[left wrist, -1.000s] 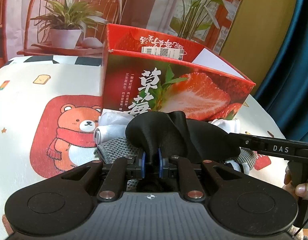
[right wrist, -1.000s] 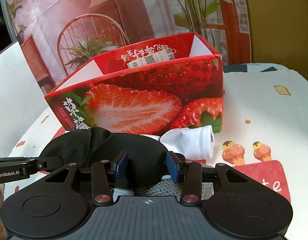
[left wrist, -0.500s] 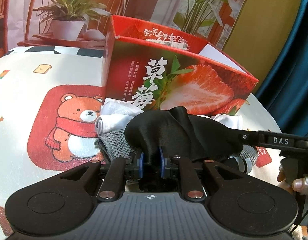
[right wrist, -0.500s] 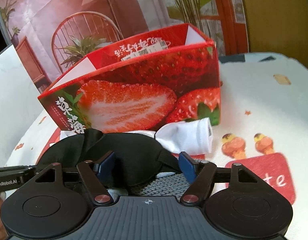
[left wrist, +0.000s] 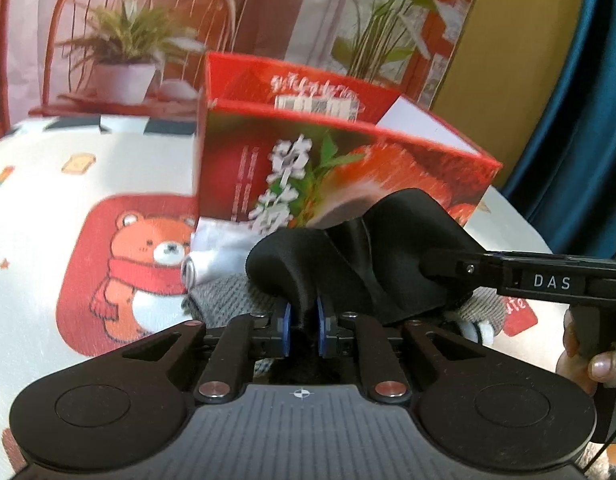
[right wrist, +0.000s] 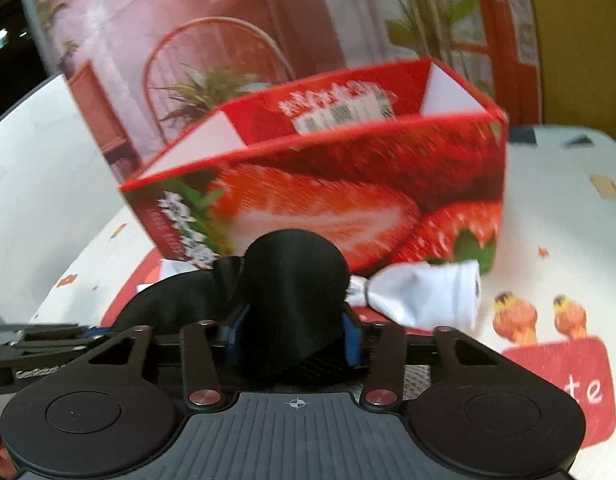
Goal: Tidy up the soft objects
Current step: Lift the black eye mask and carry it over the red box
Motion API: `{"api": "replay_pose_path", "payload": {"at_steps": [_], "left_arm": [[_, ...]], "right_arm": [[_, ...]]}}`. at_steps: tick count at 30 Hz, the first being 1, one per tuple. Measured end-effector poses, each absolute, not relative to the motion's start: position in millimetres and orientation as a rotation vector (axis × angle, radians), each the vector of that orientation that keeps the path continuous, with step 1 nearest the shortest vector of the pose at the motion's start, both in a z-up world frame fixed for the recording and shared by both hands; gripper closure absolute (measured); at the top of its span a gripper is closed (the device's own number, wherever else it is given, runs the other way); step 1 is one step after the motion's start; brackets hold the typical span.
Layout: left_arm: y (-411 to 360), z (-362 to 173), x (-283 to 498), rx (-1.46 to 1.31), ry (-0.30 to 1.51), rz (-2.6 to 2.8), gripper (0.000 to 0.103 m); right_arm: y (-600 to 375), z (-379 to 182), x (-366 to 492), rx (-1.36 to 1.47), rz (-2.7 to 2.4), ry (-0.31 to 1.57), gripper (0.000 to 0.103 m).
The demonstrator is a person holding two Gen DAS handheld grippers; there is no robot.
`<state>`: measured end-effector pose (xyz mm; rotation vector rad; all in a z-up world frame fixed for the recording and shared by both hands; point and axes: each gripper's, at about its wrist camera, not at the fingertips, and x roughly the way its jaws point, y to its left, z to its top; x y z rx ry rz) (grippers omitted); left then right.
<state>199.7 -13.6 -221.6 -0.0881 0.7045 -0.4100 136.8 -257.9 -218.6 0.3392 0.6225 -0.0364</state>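
**Soft goods on the printed tablecloth: black cloth held at two points**

Item one: a black cloth (left wrist: 372, 264), which we hold at both ends, lifted in front of the strawberry box (left wrist: 348, 172). Our left gripper (left wrist: 303, 330) is clamped tight on a narrow pinch of it, blue pads (left wrist: 285, 328) pressing the fabric from both sides. Our right gripper (right wrist: 293, 338) has a fuller bunch of the same cloth (right wrist: 293, 304) between its pads, and its jaws are closing on it.

Item two: a white rolled sock (right wrist: 424, 298), lying on the tablecloth (left wrist: 107, 168) just before the box's near right corner.

Item three: a grey knitted piece (left wrist: 223, 300), under the cloth; motion blur keeps us from saying what garment it is.

Item four: the box itself, open-topped, standing upright on the tablecloth.
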Motion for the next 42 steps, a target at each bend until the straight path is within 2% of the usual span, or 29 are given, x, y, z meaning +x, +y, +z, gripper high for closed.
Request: {"api": "replay_pose_path", "payload": {"at_steps": [8,13,22,31,36,42], "left_arm": [[-10.6,-187.8,185.5,-0.074,0.583,-0.392,0.091],[-12.9,-154.1,188.3,-0.067,0.517,-0.382,0.091],[-25.9,-96.1,227.4,-0.022,0.390,-0.367,0.091],[-47.3,-66.3,271.3,0.039,0.283,-0.328,0.091],[-55.3,-88.7,310.0,0.016,0.433,-0.359,0.091],[-61.4,-135.5,340.8,0.007,0.659,-0.385,0.091]], "right_arm": [[-259.6,-183.6,127.4,0.343,-0.008,0.545,0.069],[-258.8,-154.8,129.6,0.333,0.023,0.489,0.073],[-273.8,-94.0,168.9,0.272,0.039,0.398,0.075],[-301.3,-64.4,214.0,0.276,0.017,0.330,0.075],[-316.6,-75.9,237.4,0.296,-0.014,0.380,0.075],[-330.6,-131.0,257.5,0.370,-0.073,0.579,0.074]]}}
